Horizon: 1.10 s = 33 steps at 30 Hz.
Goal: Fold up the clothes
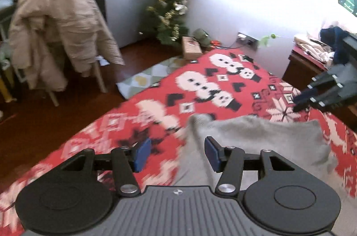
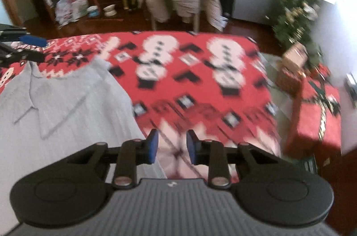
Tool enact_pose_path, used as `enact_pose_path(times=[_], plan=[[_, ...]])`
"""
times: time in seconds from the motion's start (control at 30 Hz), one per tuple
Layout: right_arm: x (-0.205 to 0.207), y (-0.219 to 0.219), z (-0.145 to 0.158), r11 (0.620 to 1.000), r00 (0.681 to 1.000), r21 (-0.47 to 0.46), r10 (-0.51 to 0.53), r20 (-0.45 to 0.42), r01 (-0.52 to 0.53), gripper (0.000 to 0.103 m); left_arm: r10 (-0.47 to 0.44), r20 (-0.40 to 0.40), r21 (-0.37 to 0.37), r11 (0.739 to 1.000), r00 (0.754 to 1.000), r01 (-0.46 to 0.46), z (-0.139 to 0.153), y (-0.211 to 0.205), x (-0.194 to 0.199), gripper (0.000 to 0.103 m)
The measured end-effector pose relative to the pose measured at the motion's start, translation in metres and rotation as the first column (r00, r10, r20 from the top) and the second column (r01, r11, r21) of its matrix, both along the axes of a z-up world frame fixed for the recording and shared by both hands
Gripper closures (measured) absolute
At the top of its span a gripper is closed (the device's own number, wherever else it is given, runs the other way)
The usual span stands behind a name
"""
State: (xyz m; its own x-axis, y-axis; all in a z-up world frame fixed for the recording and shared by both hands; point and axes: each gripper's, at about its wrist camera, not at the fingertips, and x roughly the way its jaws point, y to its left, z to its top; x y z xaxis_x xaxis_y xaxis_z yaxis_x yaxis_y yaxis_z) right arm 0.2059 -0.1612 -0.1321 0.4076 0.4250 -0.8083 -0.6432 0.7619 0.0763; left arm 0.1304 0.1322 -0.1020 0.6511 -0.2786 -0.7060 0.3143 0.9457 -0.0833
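The left tongs [image 1: 176, 154] hang open and empty over the left edge of a grey collared shirt [image 1: 252, 146] lying flat on the red snowman-patterned bed cover [image 1: 200, 84]. The right tongs [image 2: 171, 150], parted and empty, hover over bare cover just right of it (both views blurred). The step looks like regripping between folds; next, each must pinch an edge.

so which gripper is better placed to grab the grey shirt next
Left, probably. The left gripper hangs open over the grey shirt, one pad already above it. The right gripper is open over bare red blanket beside the shirt.
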Motion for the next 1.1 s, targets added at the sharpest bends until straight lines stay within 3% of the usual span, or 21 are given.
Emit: enact_pose_path(times=[0.17,0.33,0.37,0.4,0.43,0.47,0.63,0.77,0.83,0.9,0.93,1.1], plan=[[-0.018,-0.045,-0.007,0.999,0.998,0.005,-0.042,-0.045,0.042,0.072,0.024,-0.059,-0.085,0.996,0.998,-0.029,-0.015,-0.017,0.036,0.051],[-0.033,-0.059,-0.016,1.0,0.999,-0.019,-0.017,-0.051,0.016,0.074,0.011,-0.11,-0.066,0.998,0.994,-0.019,-0.029,-0.027,0.054,0.053],[-0.036,-0.058,-0.016,1.0,0.999,-0.025,-0.005,-0.037,0.005,0.078,0.003,-0.118,-0.068,0.998,0.993,-0.011,-0.031,-0.028,0.055,0.057],[-0.038,-0.057,-0.016,1.0,1.0,-0.027,0.002,-0.029,-0.002,0.099,-0.006,-0.126,-0.071,0.997,0.992,-0.003,-0.033,-0.03,0.056,0.078],[-0.04,-0.057,-0.016,1.0,1.0,-0.029,0.007,-0.025,-0.008,0.102,-0.014,-0.133,-0.067,0.998,0.991,0.005,-0.035,-0.032,0.056,0.092],[-0.041,-0.055,-0.015,0.999,1.0,-0.042,0.01,-0.011,-0.01,0.102,-0.012,-0.128,-0.051,0.999,0.992,0.005,-0.036,-0.035,0.056,0.097],[-0.035,-0.06,-0.006,0.997,0.996,-0.055,-0.049,0.078,0.054,0.102,0.009,-0.072,-0.045,0.999,0.997,-0.012,-0.034,-0.033,0.049,0.098],[-0.026,-0.059,-0.014,0.996,0.998,-0.082,-0.04,0.05,0.044,0.102,0.04,-0.079,-0.044,0.998,0.996,-0.044,-0.04,-0.03,0.048,0.097],[-0.025,-0.057,-0.013,0.995,0.998,-0.095,-0.029,0.049,0.033,0.096,0.052,-0.083,-0.058,0.997,0.995,-0.057,-0.042,-0.029,0.049,0.097],[-0.022,-0.059,-0.004,0.996,0.998,-0.083,-0.035,0.057,0.039,0.083,0.058,-0.087,-0.068,0.996,0.995,-0.064,-0.042,-0.028,0.049,0.097],[-0.02,-0.059,0.003,0.996,0.996,-0.08,-0.037,0.076,0.043,0.083,0.061,-0.088,-0.072,0.995,0.994,-0.067,-0.042,-0.028,0.05,0.097],[0.004,-0.024,0.032,0.996,0.995,0.091,-0.019,0.096,0.01,0.081,0.064,-0.093,-0.08,0.994,0.994,-0.072,-0.043,-0.028,0.05,0.097]])
